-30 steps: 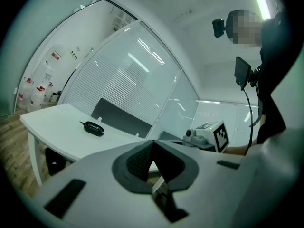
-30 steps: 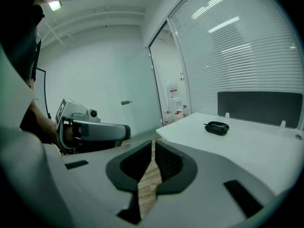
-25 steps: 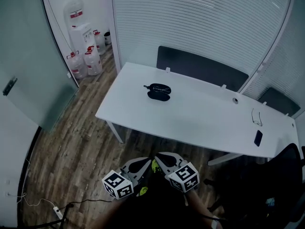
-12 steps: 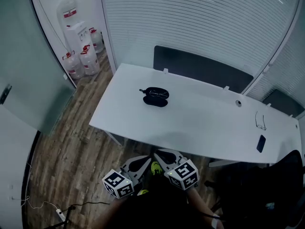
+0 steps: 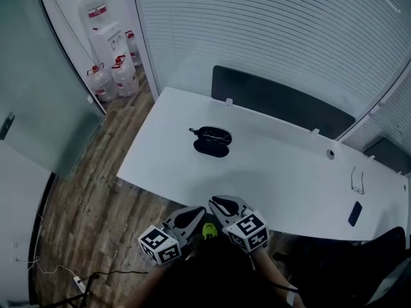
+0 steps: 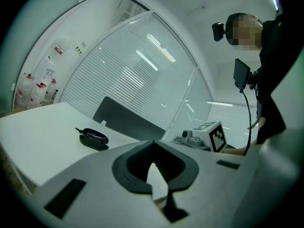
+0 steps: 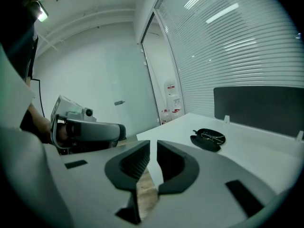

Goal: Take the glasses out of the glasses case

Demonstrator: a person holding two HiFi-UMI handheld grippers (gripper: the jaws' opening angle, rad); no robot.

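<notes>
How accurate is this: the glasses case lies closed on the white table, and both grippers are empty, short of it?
Not closed: the right gripper view shows the glasses case lying open, glasses inside. The rest holds.

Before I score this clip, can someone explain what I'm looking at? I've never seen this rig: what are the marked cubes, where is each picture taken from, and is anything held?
There is no robot. A person holds tongs in each hand, and the marked cubes are part of them. One camera on the head looks down. One rides on each tool, looking along its jaws. The left tongs meet at the tips, the right tongs stand a slit apart, and both are empty. On the white table lies an open black glasses case with glasses inside. Farther right lie spare glasses and a dark phone.
</notes>
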